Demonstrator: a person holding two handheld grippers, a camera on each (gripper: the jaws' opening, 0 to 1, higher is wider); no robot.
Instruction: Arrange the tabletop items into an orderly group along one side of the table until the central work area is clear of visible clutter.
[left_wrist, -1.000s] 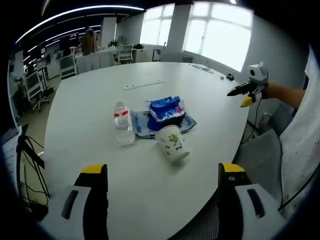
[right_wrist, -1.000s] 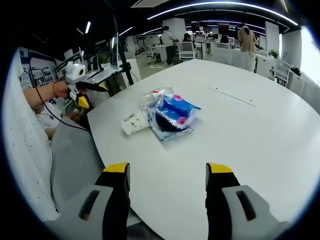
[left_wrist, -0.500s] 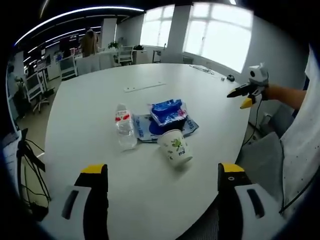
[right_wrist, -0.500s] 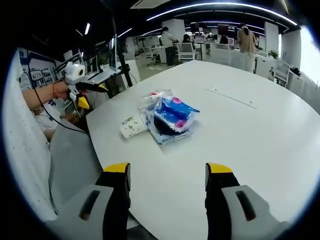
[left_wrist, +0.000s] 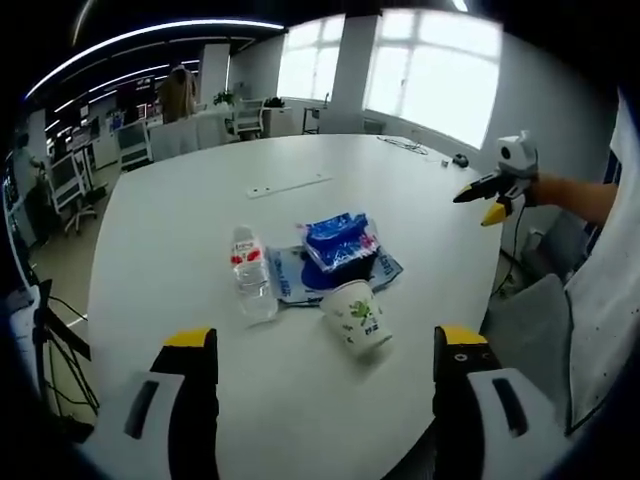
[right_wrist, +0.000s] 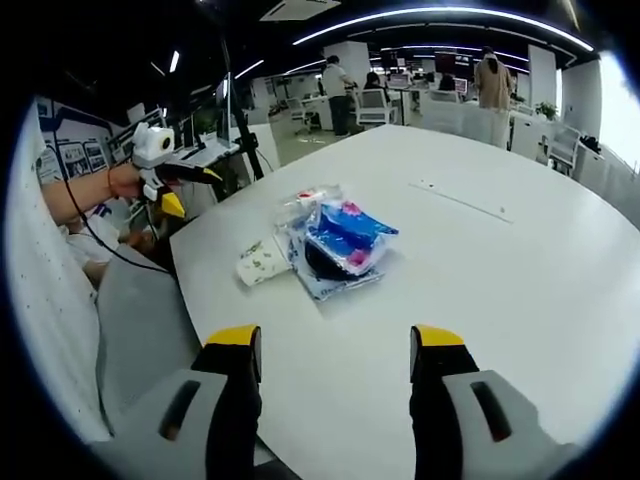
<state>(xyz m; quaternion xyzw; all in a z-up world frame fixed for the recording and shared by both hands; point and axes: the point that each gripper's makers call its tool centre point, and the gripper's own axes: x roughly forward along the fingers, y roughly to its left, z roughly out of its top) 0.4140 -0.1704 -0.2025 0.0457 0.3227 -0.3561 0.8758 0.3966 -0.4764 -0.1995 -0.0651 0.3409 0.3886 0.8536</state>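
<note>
**Both grippers held back from the clutter, nothing gripped yet**

Since a second ago the cluster has slid slightly lower in the left gripper view and a little left in the right gripper view; that looks like the cameras shifting, not the items. The left gripper (left_wrist: 315, 365) and right gripper (right_wrist: 335, 365) both hang with jaws spread wide and empty, well short of the pile.

The items sit near the table's near edge: a water bottle (left_wrist: 251, 277) lying beside a flat blue packet (left_wrist: 290, 277), a crinkly blue bag (left_wrist: 341, 238) on top of it, and a paper cup (left_wrist: 357, 316) tipped on its side just in front.

The cup, being on its side, could roll off the nearby edge if nudged; the bottle likewise. The slick bag may slip from a pinch.

The white table (left_wrist: 200, 190) is broad, round-edged and otherwise bare apart from a thin strip (left_wrist: 288, 183). Around it lies an open office with desks, chairs, bright windows and people standing far off.
</note>
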